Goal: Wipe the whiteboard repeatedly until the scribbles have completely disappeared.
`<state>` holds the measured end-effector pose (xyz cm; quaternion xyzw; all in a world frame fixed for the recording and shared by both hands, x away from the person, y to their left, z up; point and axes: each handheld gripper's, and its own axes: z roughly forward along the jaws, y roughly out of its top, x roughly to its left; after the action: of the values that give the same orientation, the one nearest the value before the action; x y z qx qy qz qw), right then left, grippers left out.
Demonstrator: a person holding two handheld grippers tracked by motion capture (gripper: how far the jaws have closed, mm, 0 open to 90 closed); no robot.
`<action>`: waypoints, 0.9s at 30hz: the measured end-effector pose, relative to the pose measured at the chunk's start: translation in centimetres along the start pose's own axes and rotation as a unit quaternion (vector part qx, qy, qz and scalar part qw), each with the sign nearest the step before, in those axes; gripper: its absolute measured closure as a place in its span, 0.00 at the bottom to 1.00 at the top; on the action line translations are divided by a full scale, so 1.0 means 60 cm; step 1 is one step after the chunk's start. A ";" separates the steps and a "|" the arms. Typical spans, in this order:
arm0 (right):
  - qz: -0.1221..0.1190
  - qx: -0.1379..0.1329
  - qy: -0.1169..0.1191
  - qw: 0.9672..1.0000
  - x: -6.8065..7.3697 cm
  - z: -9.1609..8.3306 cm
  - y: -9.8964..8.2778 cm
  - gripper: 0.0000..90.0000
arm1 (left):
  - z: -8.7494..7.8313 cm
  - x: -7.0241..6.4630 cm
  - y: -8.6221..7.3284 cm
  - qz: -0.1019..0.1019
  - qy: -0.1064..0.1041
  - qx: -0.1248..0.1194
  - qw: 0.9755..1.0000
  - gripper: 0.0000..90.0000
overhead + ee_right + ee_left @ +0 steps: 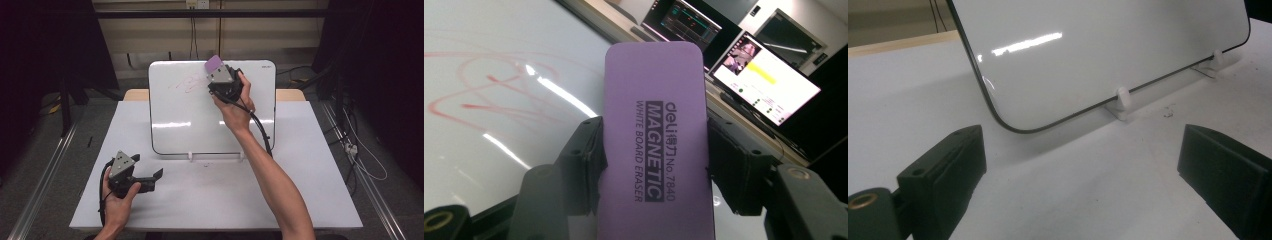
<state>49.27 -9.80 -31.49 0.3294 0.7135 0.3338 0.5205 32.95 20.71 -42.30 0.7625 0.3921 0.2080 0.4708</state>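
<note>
High view: my right tool (222, 75) holds the eraser (214, 63) up by the red scribble (189, 82) on the whiteboard (175, 110).

Left gripper view: left tool (1078, 170) spread, empty, over the bench (1073, 200).

Right gripper view: jaws clamped on the eraser's sides. Wiping step, I judge; next I press the eraser flat onto the marks.

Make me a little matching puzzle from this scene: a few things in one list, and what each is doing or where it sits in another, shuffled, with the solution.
Things:
1. purple whiteboard eraser
2. left gripper
3. red scribble
4. whiteboard

Descriptions:
A. drawn on the upper part of the board
B. propped up in white clips on the table
C. clamped between the right gripper jaws
D. open, holding nothing, low over the table

Pairs: 1-C, 2-D, 3-A, 4-B
</note>
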 end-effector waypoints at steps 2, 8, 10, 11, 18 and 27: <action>-0.008 -0.004 0.010 1.000 0.016 -0.002 0.002 0.47 | 0.000 -0.001 0.001 0.004 0.000 0.001 1.000 0.06; -0.038 -0.014 0.036 0.999 0.074 -0.010 0.002 0.47 | 0.000 -0.004 0.001 0.006 -0.001 0.002 1.000 0.06; -0.040 -0.016 0.046 0.998 0.089 -0.014 0.001 0.47 | 0.000 -0.004 0.001 0.006 -0.001 0.001 1.000 0.06; -0.039 -0.017 0.052 0.998 0.095 -0.016 -0.001 0.47 | -0.001 -0.004 0.001 0.009 -0.001 0.001 1.000 0.06; -0.033 -0.017 0.075 0.996 0.100 -0.020 -0.004 0.47 | -0.003 -0.003 0.001 0.006 -0.001 -0.001 1.000 0.06; 0.028 -0.002 0.021 0.999 -0.008 -0.011 -0.021 0.47 | -0.007 -0.001 0.001 0.001 0.001 -0.008 1.000 0.06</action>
<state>48.61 -11.01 -32.10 0.3414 0.7141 0.3568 0.4962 32.67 20.89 -42.06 0.7591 0.3898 0.2124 0.4760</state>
